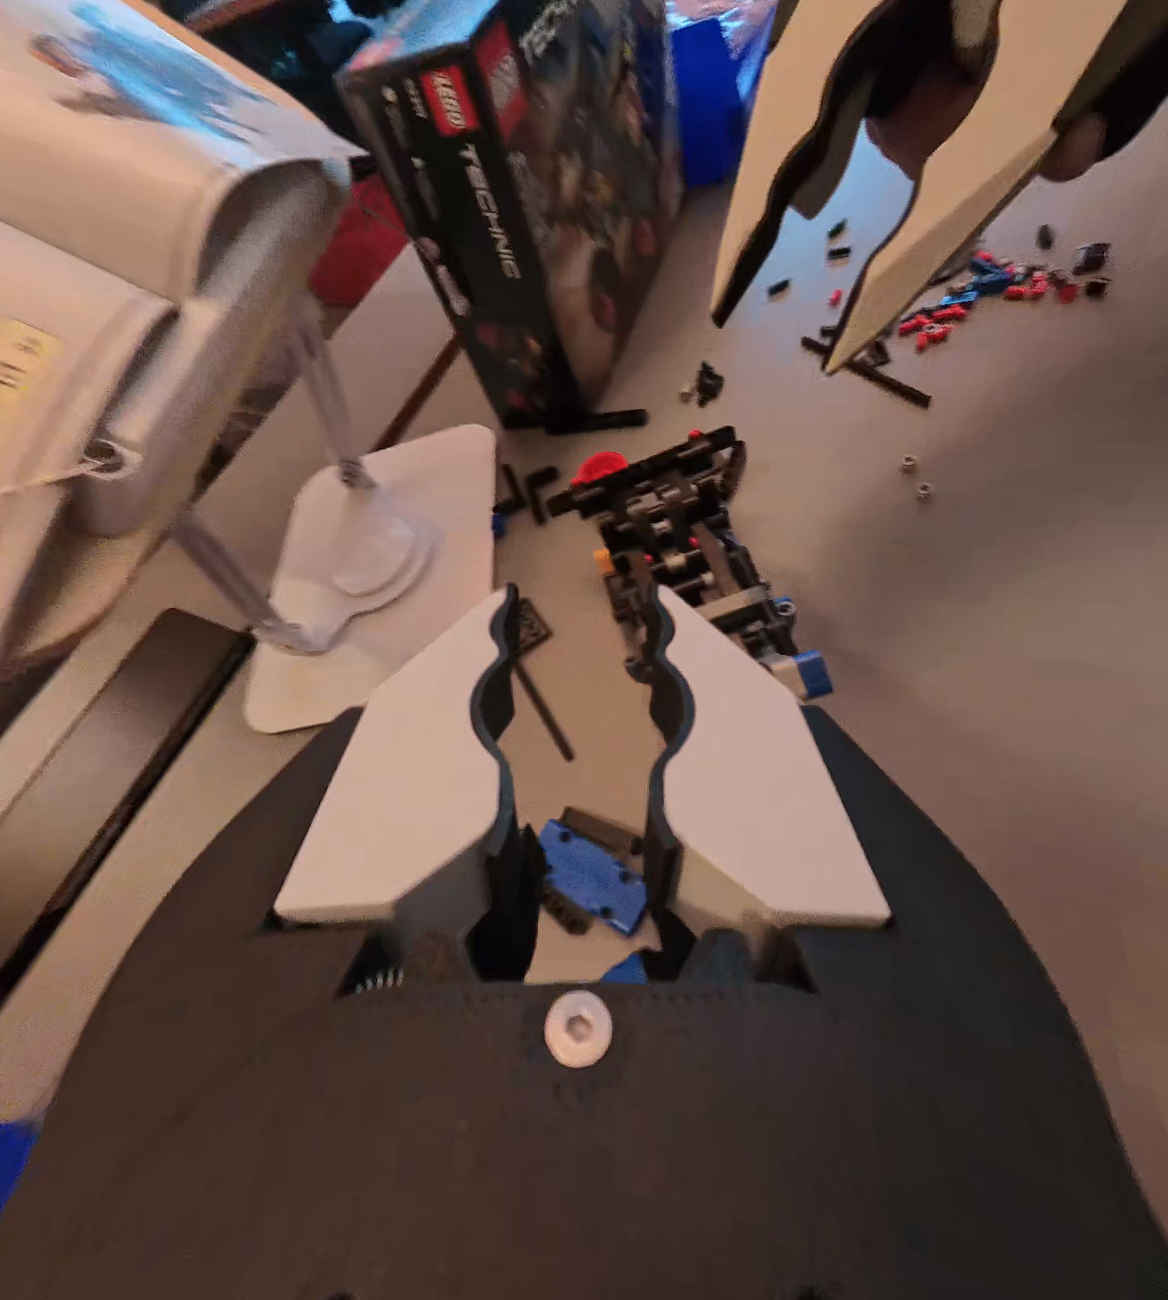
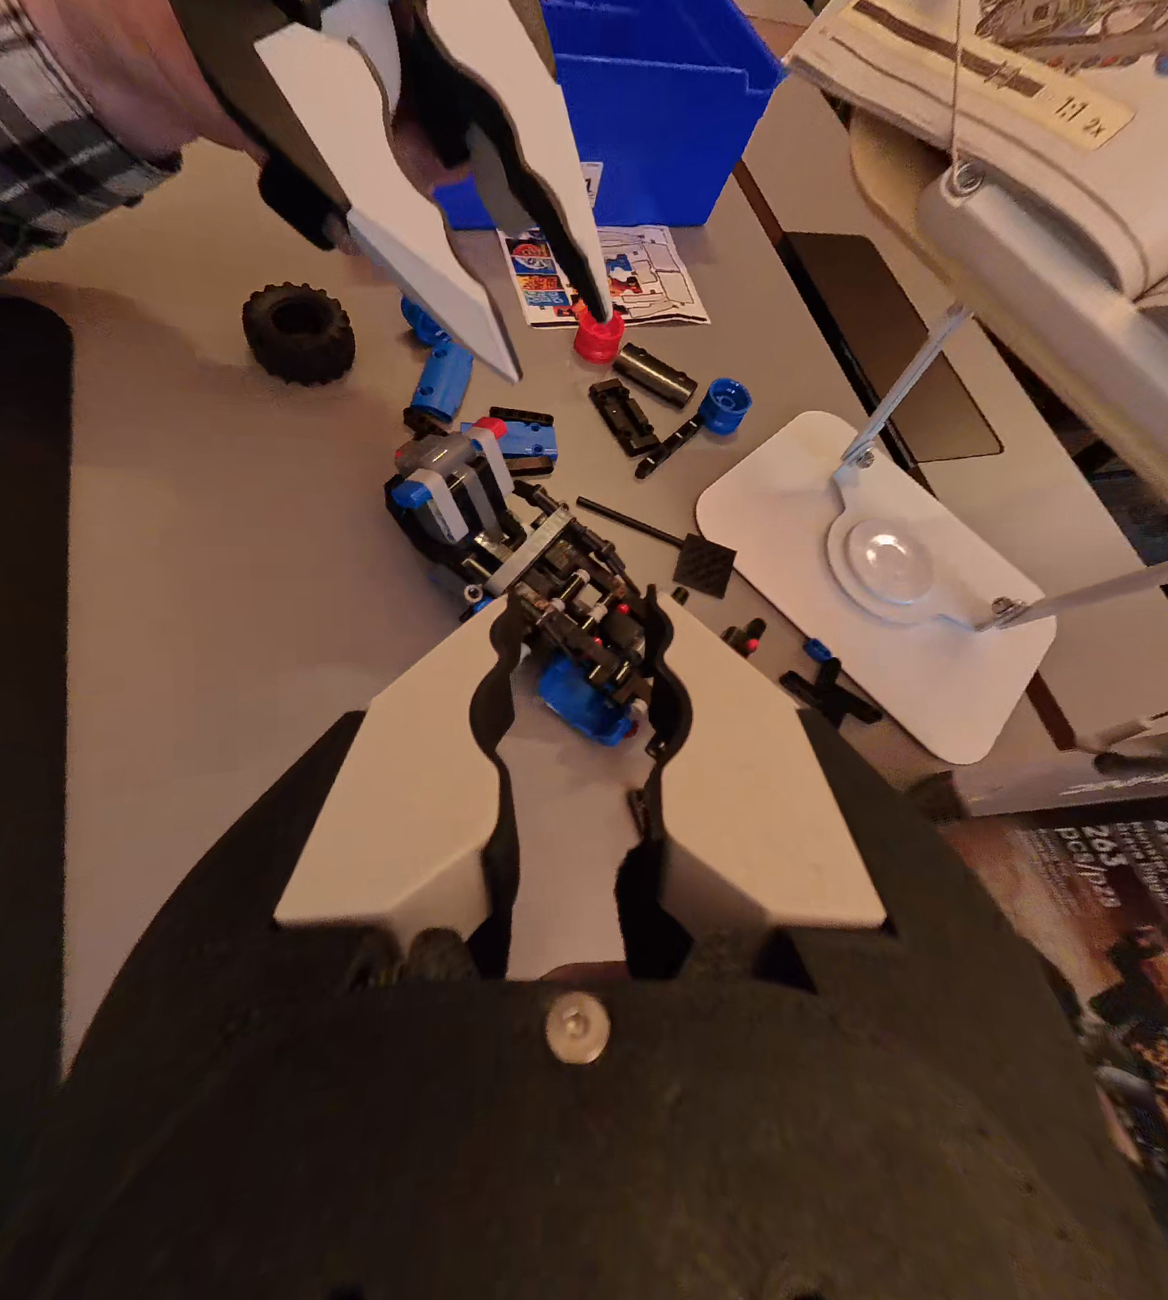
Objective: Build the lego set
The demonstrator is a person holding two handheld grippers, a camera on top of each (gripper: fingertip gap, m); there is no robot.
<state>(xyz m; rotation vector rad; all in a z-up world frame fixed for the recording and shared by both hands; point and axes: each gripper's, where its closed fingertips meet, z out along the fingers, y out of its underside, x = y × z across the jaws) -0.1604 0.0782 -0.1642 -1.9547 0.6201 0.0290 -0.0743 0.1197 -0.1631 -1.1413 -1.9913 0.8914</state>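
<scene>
A partly built black and grey Lego model (image 1: 679,549) with blue and red bits lies on the grey table; it also shows in the right wrist view (image 2: 531,556). My left gripper (image 1: 584,598) is open and empty above the table, with a blue panel piece (image 1: 591,879) seen between its fingers. In the right wrist view it (image 2: 553,345) hangs over a red round piece (image 2: 596,341). My right gripper (image 2: 577,605) is open and empty just above the model's near end; the left wrist view shows it (image 1: 778,341) raised at the top right.
The Lego box (image 1: 531,211) stands at the back. An open instruction booklet (image 2: 1059,105) sits on a white stand (image 2: 883,584). A blue bin (image 2: 651,119), a sticker sheet (image 2: 644,274), a black tyre (image 2: 299,338) and loose red and blue parts (image 1: 975,295) lie around. The grippers' ends are close to 10 cm from one another.
</scene>
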